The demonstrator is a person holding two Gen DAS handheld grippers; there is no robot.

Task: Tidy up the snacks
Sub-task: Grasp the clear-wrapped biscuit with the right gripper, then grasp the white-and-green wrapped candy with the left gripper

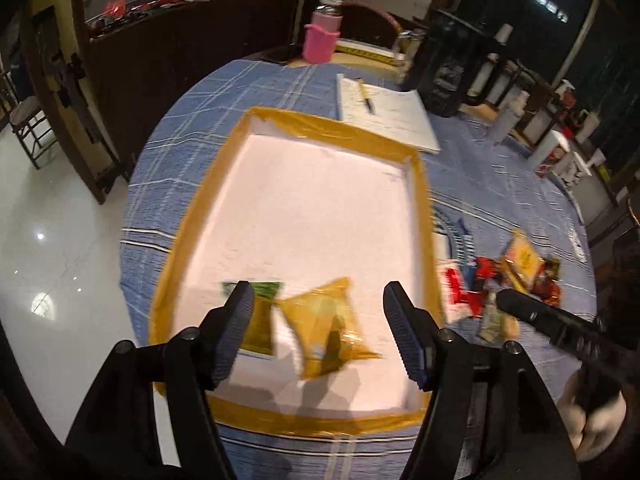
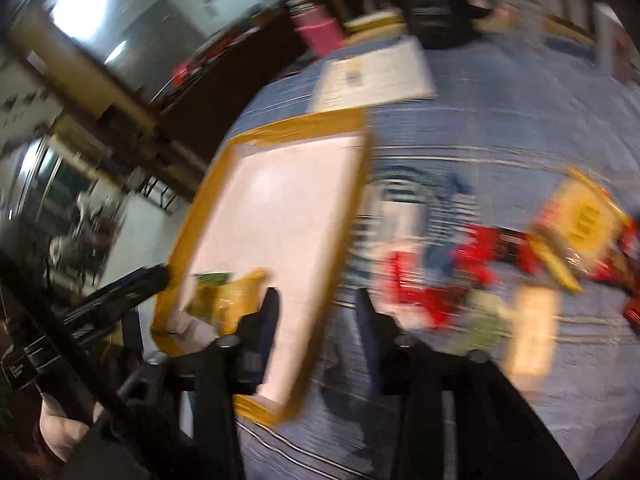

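A white tray (image 1: 424, 208) with a yellow taped rim lies on the blue checked tablecloth. Inside it, near its front, lie a green-topped packet (image 1: 258, 322) and an amber packet (image 1: 326, 330). My left gripper (image 1: 318, 308) hangs open above them, touching neither. To the tray's right lies a loose pile of snacks: red packets (image 1: 486, 270) and a yellow packet (image 1: 520, 258). In the blurred right wrist view my right gripper (image 2: 318, 306) stands over the tray's right rim (image 2: 344, 216) with a narrow gap and nothing between its fingers. The snack pile (image 2: 480, 256) is to its right.
A notepad with a pen (image 1: 384, 116), a pink cup (image 1: 320, 40) and a black appliance (image 1: 448, 64) stand at the table's far side. Bottles and small jars (image 1: 552, 148) line the far right. The table's left edge drops to a glossy floor (image 1: 60, 220).
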